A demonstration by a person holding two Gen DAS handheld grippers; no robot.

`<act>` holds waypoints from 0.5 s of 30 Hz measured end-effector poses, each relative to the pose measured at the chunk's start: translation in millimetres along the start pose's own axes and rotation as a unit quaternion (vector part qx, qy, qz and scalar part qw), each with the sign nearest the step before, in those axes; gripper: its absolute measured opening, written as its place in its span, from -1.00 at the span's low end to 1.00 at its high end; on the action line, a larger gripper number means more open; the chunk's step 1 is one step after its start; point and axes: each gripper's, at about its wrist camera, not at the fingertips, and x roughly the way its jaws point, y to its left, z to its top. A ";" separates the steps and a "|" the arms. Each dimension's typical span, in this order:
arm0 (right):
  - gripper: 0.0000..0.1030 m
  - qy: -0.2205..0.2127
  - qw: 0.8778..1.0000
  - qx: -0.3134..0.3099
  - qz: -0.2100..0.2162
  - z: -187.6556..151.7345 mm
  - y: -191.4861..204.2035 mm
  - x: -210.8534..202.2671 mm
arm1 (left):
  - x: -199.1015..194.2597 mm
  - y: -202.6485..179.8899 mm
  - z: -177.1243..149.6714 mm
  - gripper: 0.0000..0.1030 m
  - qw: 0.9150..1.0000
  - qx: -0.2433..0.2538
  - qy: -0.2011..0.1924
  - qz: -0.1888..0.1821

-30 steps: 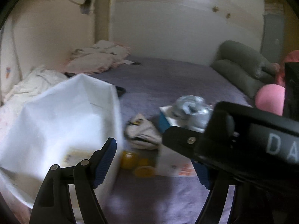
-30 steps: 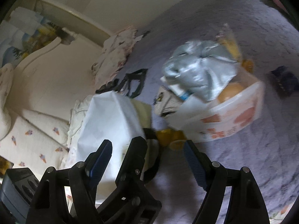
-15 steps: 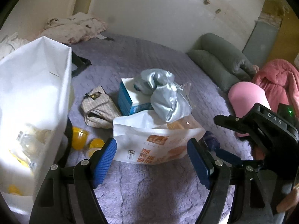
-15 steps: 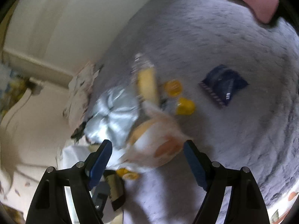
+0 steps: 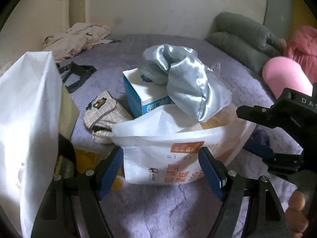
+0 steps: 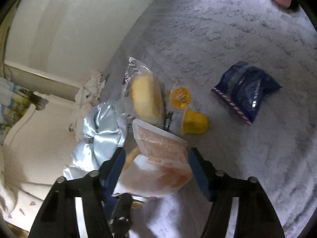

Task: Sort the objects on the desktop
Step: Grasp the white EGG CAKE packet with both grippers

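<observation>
A white snack pouch with orange print [image 5: 178,154] lies on the purple bedspread; it also shows in the right wrist view [image 6: 160,162]. My left gripper [image 5: 161,168] is open, its blue pads on either side of the pouch's near end. My right gripper [image 6: 155,170] is open around the pouch's other end; it shows at the right in the left wrist view [image 5: 257,136]. A silver satin bag [image 5: 182,81] drapes over a blue and white box [image 5: 138,95]. A checked pouch [image 5: 103,115] lies left of them.
A tall white paper bag [image 5: 29,123] stands at the left, yellow jelly cups [image 5: 85,158] beside it. Beyond the pouch lie a wrapped bread roll [image 6: 146,99], two yellow jelly cups [image 6: 194,121] and a dark blue snack packet [image 6: 245,91]. Grey pillows [image 5: 241,39] and a pink cushion [image 5: 285,75] lie at the right.
My left gripper has moved forward until its pads flank the snack pouch. My right gripper has come down closer to the pouch's far end.
</observation>
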 end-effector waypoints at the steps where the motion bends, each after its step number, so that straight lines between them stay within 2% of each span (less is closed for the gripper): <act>1: 0.06 0.002 1.000 0.005 0.008 -0.2 -1.1 3.4 | 3.5 -1.4 0.0 0.51 1.000 0.005 0.002 -0.005; 3: 0.07 0.004 1.000 0.004 0.015 -1.9 0.1 11.2 | 11.4 -3.3 -1.4 0.51 1.000 0.013 0.010 -0.016; 7: 0.07 -0.006 0.999 -0.031 0.005 -4.5 11.7 23.9 | 22.3 -6.3 -4.7 0.55 0.999 0.038 0.008 -0.008; 12: 0.10 0.001 0.999 -0.047 0.011 -7.0 14.1 42.3 | 27.0 -5.0 -4.5 0.55 0.999 0.027 0.007 -0.042; 15: 0.10 0.003 0.999 -0.044 0.021 -7.5 12.4 44.9 | 29.7 -17.2 -6.6 0.51 0.998 0.043 0.013 -0.050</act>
